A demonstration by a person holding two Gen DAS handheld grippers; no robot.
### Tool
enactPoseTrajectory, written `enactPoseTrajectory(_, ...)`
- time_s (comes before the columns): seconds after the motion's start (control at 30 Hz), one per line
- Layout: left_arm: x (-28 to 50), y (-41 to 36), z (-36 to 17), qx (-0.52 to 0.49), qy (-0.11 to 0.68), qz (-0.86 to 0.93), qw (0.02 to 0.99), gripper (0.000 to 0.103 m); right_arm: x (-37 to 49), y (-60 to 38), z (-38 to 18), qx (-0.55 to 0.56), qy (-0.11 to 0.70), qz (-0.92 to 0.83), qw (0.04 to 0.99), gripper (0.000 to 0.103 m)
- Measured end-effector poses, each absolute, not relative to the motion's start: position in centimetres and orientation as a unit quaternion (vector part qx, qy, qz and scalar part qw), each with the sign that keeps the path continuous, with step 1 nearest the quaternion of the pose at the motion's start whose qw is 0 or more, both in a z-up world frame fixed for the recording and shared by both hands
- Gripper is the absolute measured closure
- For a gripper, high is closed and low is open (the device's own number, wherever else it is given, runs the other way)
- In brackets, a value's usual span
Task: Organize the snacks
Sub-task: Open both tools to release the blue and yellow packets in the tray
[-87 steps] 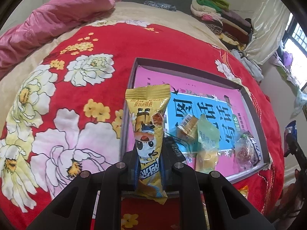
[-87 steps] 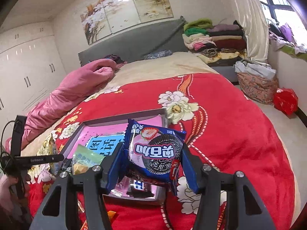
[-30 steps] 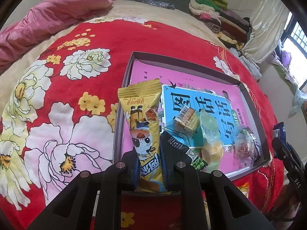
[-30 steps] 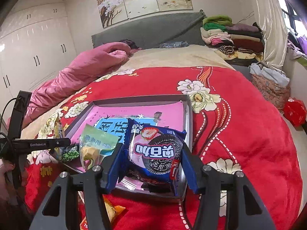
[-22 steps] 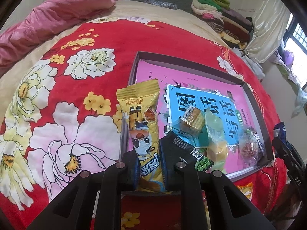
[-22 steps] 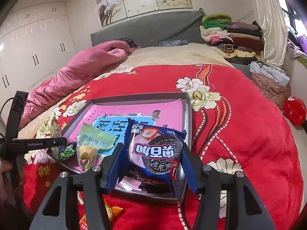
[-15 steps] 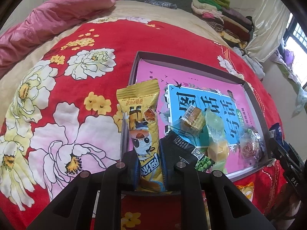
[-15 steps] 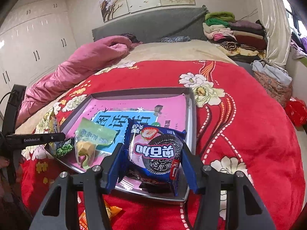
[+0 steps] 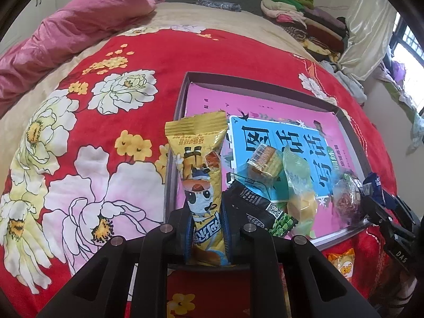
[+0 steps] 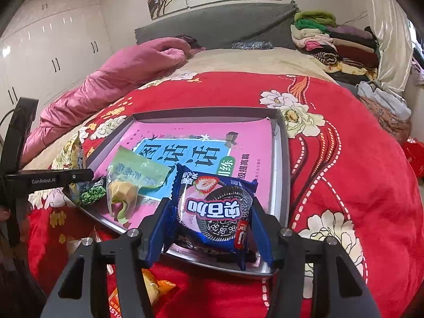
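My left gripper is shut on a long yellow snack packet with a cartoon figure, held upright over the near left corner of a shallow grey tray. My right gripper is shut on a blue strawberry cookie packet, held above the tray's near right corner. In the tray lie a green pea packet, a pale green wrapped sweet, a small wafer pack and a reddish wrapped snack. The other gripper shows at the left of the right wrist view.
The tray lies on a red flowered blanket on a bed and has a pink and blue book cover on its floor. An orange snack packet lies on the blanket in front of the tray. A pink quilt and folded clothes sit further back.
The right gripper with the cookie packet has come a little closer to and lower over the tray. The left gripper and its yellow packet stay in place.
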State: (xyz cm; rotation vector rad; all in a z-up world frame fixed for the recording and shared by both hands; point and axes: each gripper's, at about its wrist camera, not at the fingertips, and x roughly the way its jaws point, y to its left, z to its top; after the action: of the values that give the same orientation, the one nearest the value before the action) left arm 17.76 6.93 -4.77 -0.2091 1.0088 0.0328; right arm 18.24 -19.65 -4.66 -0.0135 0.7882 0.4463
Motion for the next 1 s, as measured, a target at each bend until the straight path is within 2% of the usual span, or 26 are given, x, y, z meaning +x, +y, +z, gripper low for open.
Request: enactPoseTrajectory(1.0, 17.67, 6.36, -4.53, -0.104, 0.485, -0.004, 0.868, 0.083, 18.3, -20.47, -4.74, 0.016, 0.394, 0.204, 0.896, 0.042)
